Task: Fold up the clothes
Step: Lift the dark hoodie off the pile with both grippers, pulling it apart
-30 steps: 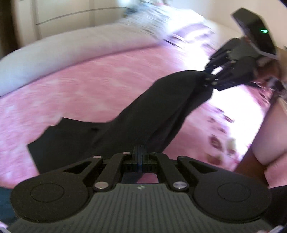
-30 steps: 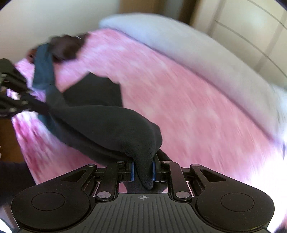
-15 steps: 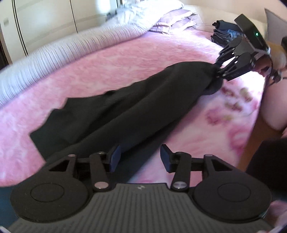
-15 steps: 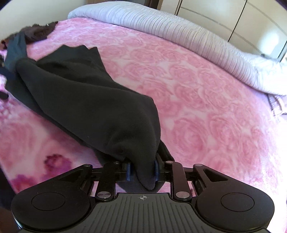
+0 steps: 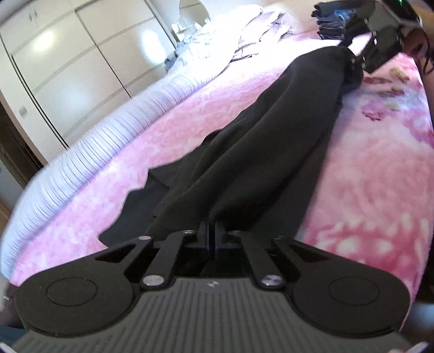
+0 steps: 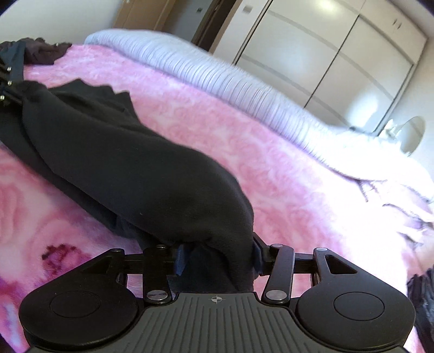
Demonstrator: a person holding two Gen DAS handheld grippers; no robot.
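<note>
Ahead of both tools spreads the bed (image 5: 366, 168) with its pink rose blanket, a ribbed lilac duvet (image 6: 217, 73) along its far side and white wardrobe doors (image 5: 81, 68) beyond. Across the blanket the black garment (image 5: 257, 152) runs as one long gathered band between the two tools, its loose end fanned flat on the bed to the left of the left tool. Half a second ago the left tool (image 5: 212, 236) stood open just short of the cloth; now its jaws are shut tight on the near end, so the garment is pinched at both ends, which I judge readies it to be lifted, stretched or laid over itself in a fold. That tool points low along the cloth. The right tool (image 6: 217, 258) grips a thick bunch of the other end, fabric draped over its fingers, tilted slightly. A small dark stack of clothes (image 5: 333, 19) sits past it.
</note>
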